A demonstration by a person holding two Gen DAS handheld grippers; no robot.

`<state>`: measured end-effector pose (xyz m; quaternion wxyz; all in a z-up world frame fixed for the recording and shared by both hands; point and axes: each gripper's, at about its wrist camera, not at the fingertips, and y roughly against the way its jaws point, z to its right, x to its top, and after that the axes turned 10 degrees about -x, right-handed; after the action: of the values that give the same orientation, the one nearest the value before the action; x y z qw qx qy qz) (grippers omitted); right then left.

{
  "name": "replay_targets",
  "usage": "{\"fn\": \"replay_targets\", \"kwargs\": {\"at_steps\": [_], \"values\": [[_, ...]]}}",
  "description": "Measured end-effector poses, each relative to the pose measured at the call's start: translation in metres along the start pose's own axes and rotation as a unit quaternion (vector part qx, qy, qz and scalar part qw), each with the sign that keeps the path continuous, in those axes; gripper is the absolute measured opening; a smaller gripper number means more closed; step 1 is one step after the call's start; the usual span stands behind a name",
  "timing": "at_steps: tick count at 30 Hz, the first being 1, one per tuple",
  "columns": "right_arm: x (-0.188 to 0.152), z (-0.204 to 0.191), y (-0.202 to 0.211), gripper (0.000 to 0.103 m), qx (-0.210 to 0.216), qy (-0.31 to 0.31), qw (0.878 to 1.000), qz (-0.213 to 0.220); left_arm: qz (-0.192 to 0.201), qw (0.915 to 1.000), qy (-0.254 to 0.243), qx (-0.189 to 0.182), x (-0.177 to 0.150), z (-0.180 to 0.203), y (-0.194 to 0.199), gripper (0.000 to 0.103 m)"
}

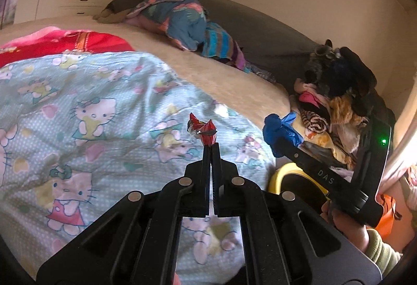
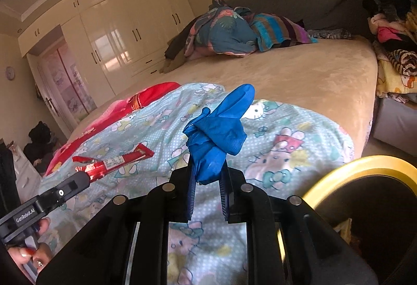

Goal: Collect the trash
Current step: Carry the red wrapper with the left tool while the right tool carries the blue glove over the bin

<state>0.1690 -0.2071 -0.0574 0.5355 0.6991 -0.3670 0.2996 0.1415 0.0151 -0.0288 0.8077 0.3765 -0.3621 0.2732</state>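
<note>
Both grippers grip trash: left gripper (image 1: 211, 145) pinches red wrapper (image 1: 204, 131), right gripper (image 2: 208, 175) clamps blue glove (image 2: 221, 128), bin (image 2: 365, 165) half cut off.

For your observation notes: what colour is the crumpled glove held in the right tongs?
Blue: the glove shows best in the right wrist view, pinched by the right tongs.

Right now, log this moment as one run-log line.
left gripper: shut on red wrapper | right gripper: shut on blue glove | both over quilt | yellow-rimmed bin: beside bed
</note>
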Motion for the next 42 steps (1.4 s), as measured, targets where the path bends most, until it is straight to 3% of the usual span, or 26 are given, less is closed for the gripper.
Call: {"fn": "replay_targets", "kwargs": {"at_steps": [20, 42], "values": [[-0.009, 0.052, 0.069, 0.016, -0.042, -0.01, 0.999, 0.016, -0.006, 0.9963, -0.072, -0.047, -0.016, 0.074, 0.01, 0.0], [-0.016, 0.1, 0.1, 0.016, -0.087, -0.029, 0.996, 0.011, -0.052, 0.9875, -0.125, -0.081, -0.047, 0.123, -0.005, 0.0]]}}
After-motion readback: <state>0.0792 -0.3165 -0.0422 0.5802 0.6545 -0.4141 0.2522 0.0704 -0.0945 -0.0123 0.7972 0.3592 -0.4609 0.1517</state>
